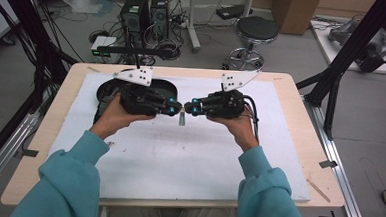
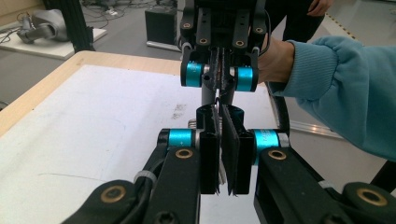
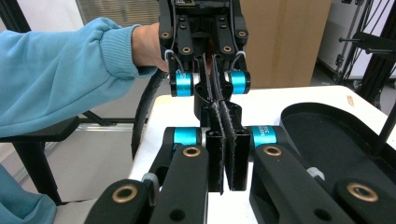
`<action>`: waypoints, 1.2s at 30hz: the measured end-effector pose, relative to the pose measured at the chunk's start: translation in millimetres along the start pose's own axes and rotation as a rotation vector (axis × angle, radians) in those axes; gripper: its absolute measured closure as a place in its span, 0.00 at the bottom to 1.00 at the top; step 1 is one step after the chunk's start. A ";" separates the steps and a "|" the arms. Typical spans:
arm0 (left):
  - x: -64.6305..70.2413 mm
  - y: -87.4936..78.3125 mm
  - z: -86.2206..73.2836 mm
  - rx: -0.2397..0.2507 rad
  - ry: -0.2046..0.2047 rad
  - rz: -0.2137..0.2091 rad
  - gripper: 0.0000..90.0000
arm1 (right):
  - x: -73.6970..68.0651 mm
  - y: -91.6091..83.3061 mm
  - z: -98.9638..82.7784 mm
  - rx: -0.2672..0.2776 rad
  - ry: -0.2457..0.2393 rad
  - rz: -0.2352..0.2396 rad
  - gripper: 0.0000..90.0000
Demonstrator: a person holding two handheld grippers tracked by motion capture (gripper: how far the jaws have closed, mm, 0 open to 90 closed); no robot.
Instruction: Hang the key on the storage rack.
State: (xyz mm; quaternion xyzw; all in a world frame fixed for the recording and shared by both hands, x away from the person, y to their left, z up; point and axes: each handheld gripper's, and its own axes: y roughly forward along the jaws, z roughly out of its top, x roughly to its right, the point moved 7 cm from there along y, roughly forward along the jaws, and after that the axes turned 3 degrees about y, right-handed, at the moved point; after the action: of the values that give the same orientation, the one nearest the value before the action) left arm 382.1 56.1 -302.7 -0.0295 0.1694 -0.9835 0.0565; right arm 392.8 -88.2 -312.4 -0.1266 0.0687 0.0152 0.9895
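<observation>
The two grippers meet nose to nose over the middle of the white mat [image 1: 153,161] on the table [image 1: 45,126], with a small grey upright piece [image 1: 182,119] hanging just below the point where they meet. The left gripper [image 1: 173,108] and the right gripper [image 1: 193,109] both point at that piece from opposite sides.

In the left gripper view, the left gripper's jaws are clenched, with what looks like a thin flat edge of the piece [image 2: 219,140] caught between the pads; the right gripper [image 2: 218,77] faces it close behind, also clamped on something thin. In the right gripper view, the right gripper's [image 3: 225,154] jaws are pressed together, and the left gripper [image 3: 211,84] sits directly opposite, touching or nearly touching it. What exactly the piece is cannot be told; it is small and mostly hidden by the jaws.

A black tray [image 1: 164,87] lies on the mat just behind the left gripper, away from the person.

The step in hand looks like a two-handed hold on the piece, either a handover or a pull or twist between the grippers. The next move probably calls for one gripper to keep its grip firm while the other lets go or works against it, keeping the piece level above the mat so it doesn't slip out.
</observation>
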 end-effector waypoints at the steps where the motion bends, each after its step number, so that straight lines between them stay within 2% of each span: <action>1: -0.1 0.2 0.0 0.000 0.001 -0.001 0.94 | 0.1 0.0 0.1 0.001 -0.001 0.000 0.99; 8: -0.5 1.2 -0.4 -0.002 -0.007 0.007 0.97 | 0.3 0.6 -0.3 -0.002 0.001 0.001 0.99; 20: -0.6 -0.7 -0.3 -0.001 -0.001 0.006 0.98 | 1.4 1.8 -0.1 0.009 -0.006 0.007 0.99; 23: -0.8 -1.8 0.2 0.000 0.004 0.017 0.98 | 1.5 2.2 0.2 0.014 -0.011 0.008 0.97; 24: -1.3 -2.3 -0.2 -0.005 0.010 0.018 0.98 | 1.7 2.2 0.5 0.018 -0.015 0.005 0.90; 26: -1.9 -3.5 -1.2 -0.013 0.008 0.024 0.98 | 4.9 2.2 2.7 0.057 0.016 -0.024 0.51; 27: -2.1 -4.1 -1.3 -0.009 0.006 0.028 0.98 | 7.6 1.8 3.2 0.070 0.032 -0.069 0.32; 28: -2.7 -5.5 -1.5 -0.012 0.009 0.034 0.98 | 10.6 0.7 3.2 0.073 0.034 -0.134 0.15; 29: -3.8 -7.0 -1.2 -0.009 0.008 0.045 0.98 | 14.2 -0.5 3.0 0.082 0.024 -0.223 0.00; 30: -4.8 -8.9 -1.0 -0.006 0.010 0.049 0.98 | 16.6 -3.5 2.6 0.094 0.020 -0.299 0.00; 36: -14.7 -26.1 3.1 -0.037 0.023 0.102 0.98 | 12.5 -34.4 -8.2 0.113 0.000 -0.414 0.00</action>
State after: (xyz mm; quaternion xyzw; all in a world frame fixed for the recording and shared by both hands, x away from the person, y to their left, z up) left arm 394.2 81.3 -291.7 -0.0105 0.1897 -0.9763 0.1039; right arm 405.7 -123.4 -313.5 -0.0824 0.0419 -0.1925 0.9769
